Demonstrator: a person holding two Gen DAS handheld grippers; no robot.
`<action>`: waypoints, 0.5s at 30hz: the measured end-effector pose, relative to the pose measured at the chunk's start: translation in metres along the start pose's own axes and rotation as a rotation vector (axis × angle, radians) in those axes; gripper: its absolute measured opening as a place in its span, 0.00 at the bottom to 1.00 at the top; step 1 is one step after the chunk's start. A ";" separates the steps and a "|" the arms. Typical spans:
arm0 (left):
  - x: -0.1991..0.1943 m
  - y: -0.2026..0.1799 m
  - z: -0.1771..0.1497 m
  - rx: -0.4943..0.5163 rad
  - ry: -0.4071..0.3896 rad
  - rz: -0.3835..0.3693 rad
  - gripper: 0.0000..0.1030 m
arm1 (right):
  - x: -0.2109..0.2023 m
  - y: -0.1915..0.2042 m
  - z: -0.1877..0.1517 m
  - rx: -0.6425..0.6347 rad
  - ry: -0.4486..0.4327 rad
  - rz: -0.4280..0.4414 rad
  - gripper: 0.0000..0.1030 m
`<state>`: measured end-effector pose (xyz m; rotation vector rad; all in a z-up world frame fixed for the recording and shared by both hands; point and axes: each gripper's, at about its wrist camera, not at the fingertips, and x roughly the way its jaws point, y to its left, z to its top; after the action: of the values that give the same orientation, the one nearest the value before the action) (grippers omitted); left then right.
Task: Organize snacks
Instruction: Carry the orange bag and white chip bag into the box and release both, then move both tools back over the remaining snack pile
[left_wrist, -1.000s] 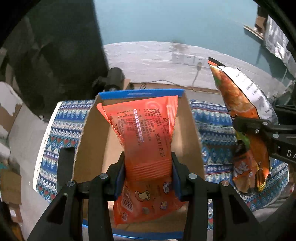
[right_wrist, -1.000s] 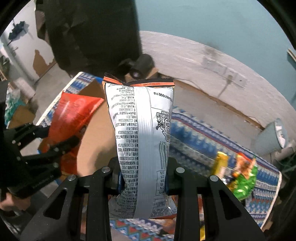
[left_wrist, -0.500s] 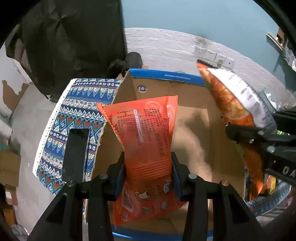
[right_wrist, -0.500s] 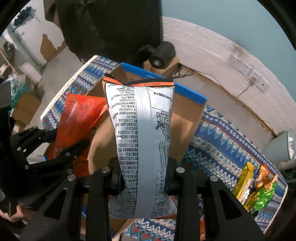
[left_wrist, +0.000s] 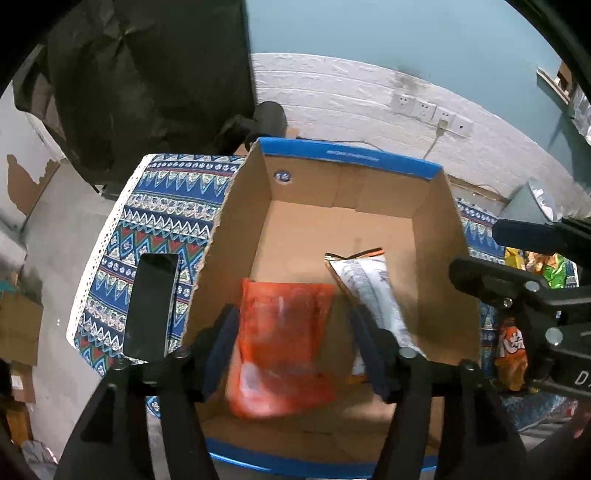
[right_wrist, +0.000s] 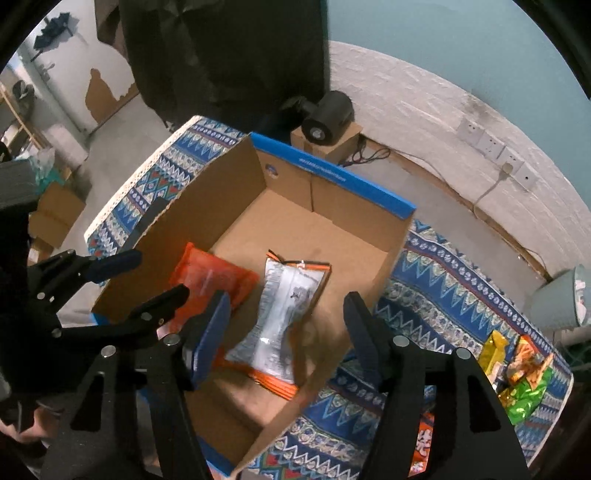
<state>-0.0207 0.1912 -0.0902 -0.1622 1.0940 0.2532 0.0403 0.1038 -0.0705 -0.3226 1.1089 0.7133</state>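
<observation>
An open cardboard box (left_wrist: 236, 206) with a blue rim (right_wrist: 332, 173) stands on the patterned cloth. An orange snack bag (left_wrist: 284, 343) and a silver-backed snack bag (left_wrist: 369, 284) are inside it, side by side; both look blurred, as if falling or just landed. They also show in the right wrist view, the orange bag (right_wrist: 214, 277) left of the silver bag (right_wrist: 284, 314). My left gripper (left_wrist: 295, 347) is open and empty above the box's near end. My right gripper (right_wrist: 284, 332) is open and empty above the box.
A black phone (left_wrist: 151, 302) lies on the cloth (left_wrist: 155, 214) left of the box. Several loose snack bags (right_wrist: 517, 373) lie on the cloth at the right. A pale bucket (right_wrist: 561, 299) and a black device (right_wrist: 328, 114) on a small box stand beyond the table.
Both grippers opened and let go of their bags. The orange bag and the silver bag dropped into the box.
</observation>
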 end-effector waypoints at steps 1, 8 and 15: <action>-0.003 -0.003 0.000 0.005 -0.010 0.002 0.68 | -0.003 -0.003 -0.001 0.006 -0.006 -0.002 0.63; -0.006 -0.029 -0.001 0.054 -0.008 -0.012 0.74 | -0.021 -0.029 -0.014 0.045 -0.026 -0.028 0.70; -0.006 -0.057 0.000 0.077 0.009 -0.049 0.75 | -0.040 -0.066 -0.032 0.106 -0.043 -0.053 0.70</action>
<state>-0.0075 0.1354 -0.0842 -0.1214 1.1054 0.1664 0.0514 0.0222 -0.0552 -0.2447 1.0893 0.6095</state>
